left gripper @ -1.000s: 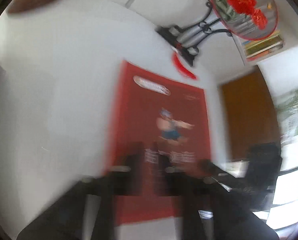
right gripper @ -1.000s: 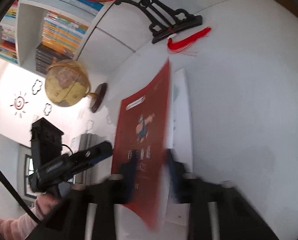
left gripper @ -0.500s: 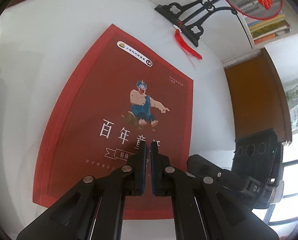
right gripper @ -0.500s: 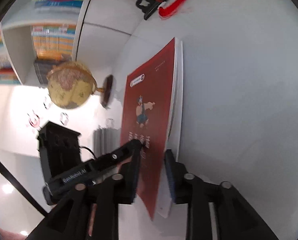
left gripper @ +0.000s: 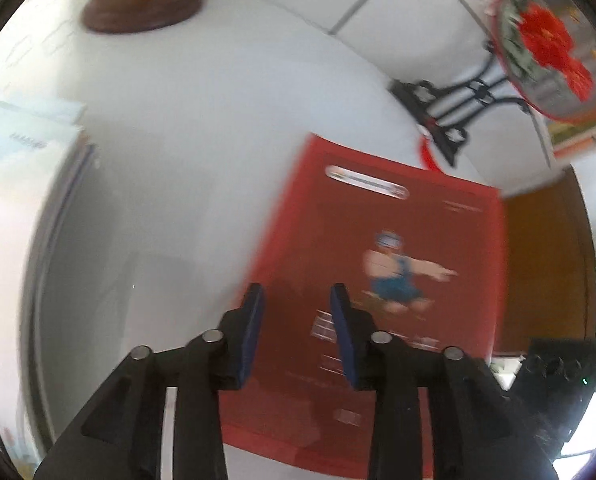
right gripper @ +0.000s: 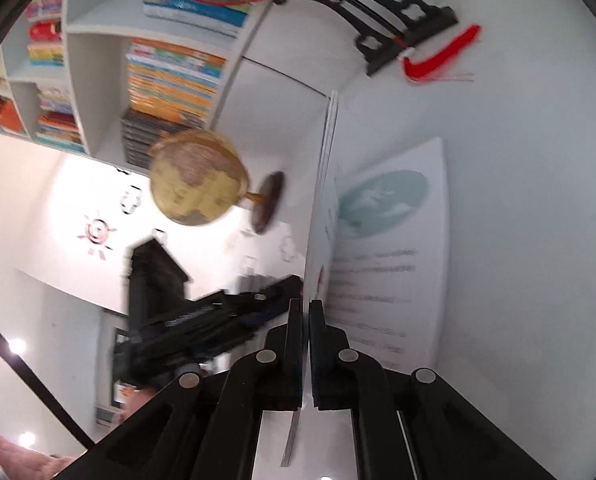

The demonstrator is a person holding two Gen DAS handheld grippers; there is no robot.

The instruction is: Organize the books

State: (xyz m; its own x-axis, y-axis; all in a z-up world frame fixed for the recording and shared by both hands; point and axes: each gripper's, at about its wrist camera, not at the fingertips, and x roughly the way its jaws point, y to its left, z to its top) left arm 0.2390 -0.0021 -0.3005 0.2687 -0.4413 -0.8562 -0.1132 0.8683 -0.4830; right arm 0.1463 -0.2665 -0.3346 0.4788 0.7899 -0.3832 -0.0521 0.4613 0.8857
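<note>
Lifting is the step in hand: the right gripper (right gripper: 305, 306) has its fingers clamped on the near edge of the red book (left gripper: 382, 280), whose cover and pages (right gripper: 324, 200) stand tilted up on edge off the white bench (left gripper: 185, 160) in the right wrist view. Under it lies a white book (right gripper: 390, 256) with a pale blue oval on its cover, flat on the bench. In the left wrist view the left gripper (left gripper: 295, 294) hovers over the red cover's lower left part, fingers apart with nothing between the pads — not gripping.

The next move, as I judge it, calls for carrying the red book clear of the white one and toward wherever the books are gathered; a pale stack (left gripper: 21, 152) sits at the bench's left edge, and shelves (right gripper: 97, 60) full of books stand behind the globe (right gripper: 197, 178). A thin edge pinch on a floppy book may let it sag or slip, so the left gripper could well support the far side.

Against half a second earlier, the right fingers have just been closing from a wide gap around the book's edge to a tight pinch on it, and the book now stands steeper, showing the white book below. The left fingers, closed then and resting over the cover's title, have just been opening. A second ago both views were blurred in much the same place.
</note>
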